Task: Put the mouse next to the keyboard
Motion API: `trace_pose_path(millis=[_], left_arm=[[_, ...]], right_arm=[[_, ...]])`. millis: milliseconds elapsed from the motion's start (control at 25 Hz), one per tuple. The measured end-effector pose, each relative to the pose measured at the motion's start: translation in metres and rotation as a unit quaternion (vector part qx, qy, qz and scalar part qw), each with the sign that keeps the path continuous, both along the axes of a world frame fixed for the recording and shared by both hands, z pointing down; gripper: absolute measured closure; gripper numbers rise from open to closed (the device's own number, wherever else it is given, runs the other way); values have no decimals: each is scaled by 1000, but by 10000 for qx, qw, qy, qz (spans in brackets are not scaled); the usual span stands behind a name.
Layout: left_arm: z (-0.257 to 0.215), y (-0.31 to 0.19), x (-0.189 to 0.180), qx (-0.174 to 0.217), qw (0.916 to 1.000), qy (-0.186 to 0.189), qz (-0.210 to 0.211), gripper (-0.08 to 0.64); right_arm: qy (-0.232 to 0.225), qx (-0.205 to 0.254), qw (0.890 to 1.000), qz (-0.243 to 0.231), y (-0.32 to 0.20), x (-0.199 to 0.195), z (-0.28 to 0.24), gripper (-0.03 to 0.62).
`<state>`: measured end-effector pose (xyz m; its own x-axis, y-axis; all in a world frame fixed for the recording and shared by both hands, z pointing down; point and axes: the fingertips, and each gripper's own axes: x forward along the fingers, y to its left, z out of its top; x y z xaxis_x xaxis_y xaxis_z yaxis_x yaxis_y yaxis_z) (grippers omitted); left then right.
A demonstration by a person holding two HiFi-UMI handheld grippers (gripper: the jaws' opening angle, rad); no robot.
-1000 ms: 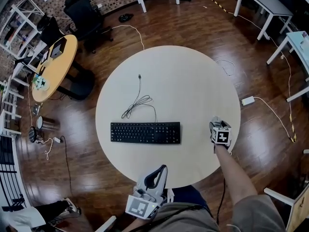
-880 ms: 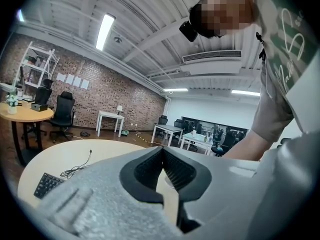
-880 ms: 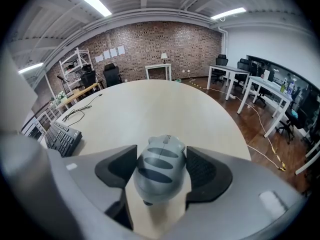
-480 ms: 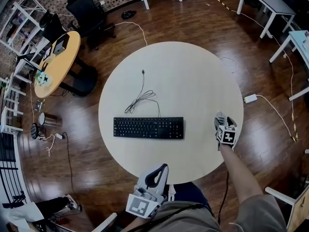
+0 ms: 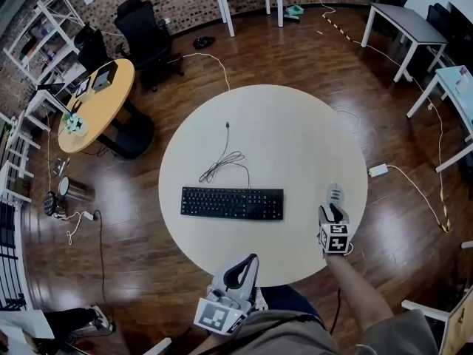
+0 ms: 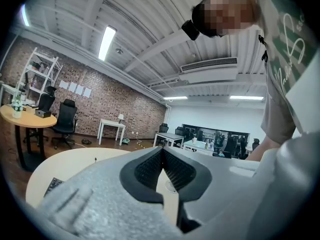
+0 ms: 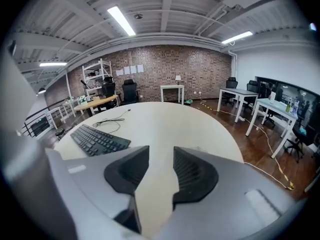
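**Head view, with both gripper views.** A round pale surface (image 5: 295, 135) is carrying a black keyboard (image 5: 232, 203), which is lying left of centre. Its cable (image 5: 224, 157) is trailing loose on the far side.

The right gripper (image 5: 334, 191) is being held over the near right part of the surface, well apart from the keyboard's right end, and is pointing away and downward. Its jaws have just been closing partway. They are standing released, with a gap between the pads, and only bare surface is showing through that gap in the right gripper view.

The left gripper (image 5: 249, 259) is hanging just off the near rim. It is clenched, with the jaw tips meeting and nothing held between them.

The mouse is not showing in any view, so its place cannot be told. No mouse is lying beside the keyboard or in either gripper.

*Step in hand, as judged:* the placing is not yet done, and the right gripper is probably ranging free without a load.

*Next move, as judged:*
- The mouse is needing to be found first.
- The right jaws are needing to be spread wide enough to straddle it and then closed on its sides.
- The mouse is then needing to be carried left and set flat just beside the keyboard's right end, clear of the cable.
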<state>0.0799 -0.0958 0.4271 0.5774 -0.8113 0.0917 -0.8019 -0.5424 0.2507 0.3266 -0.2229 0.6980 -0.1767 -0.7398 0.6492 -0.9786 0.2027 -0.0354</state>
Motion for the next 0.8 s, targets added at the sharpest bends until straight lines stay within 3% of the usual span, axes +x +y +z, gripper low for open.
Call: trace_pose_path(millis=[120,200,440,800], left_arm=[[-5,2,-15,107,9999,20,-96,558],[-5,6,-25,148,9998,22,-146,558],[-3,17,-49,173,9994,123,-260,558],[-14,19,-61,326,9991,232,-171,558]], right_arm=[[-86,214,9996,-145,17,-27,-29,490],[-124,470,9988,-92,29,-37,-59,588],[-423,980,9941,191,76,-52,-130,589],[-194,1367,9904,-44,95,-72,-169,589]])
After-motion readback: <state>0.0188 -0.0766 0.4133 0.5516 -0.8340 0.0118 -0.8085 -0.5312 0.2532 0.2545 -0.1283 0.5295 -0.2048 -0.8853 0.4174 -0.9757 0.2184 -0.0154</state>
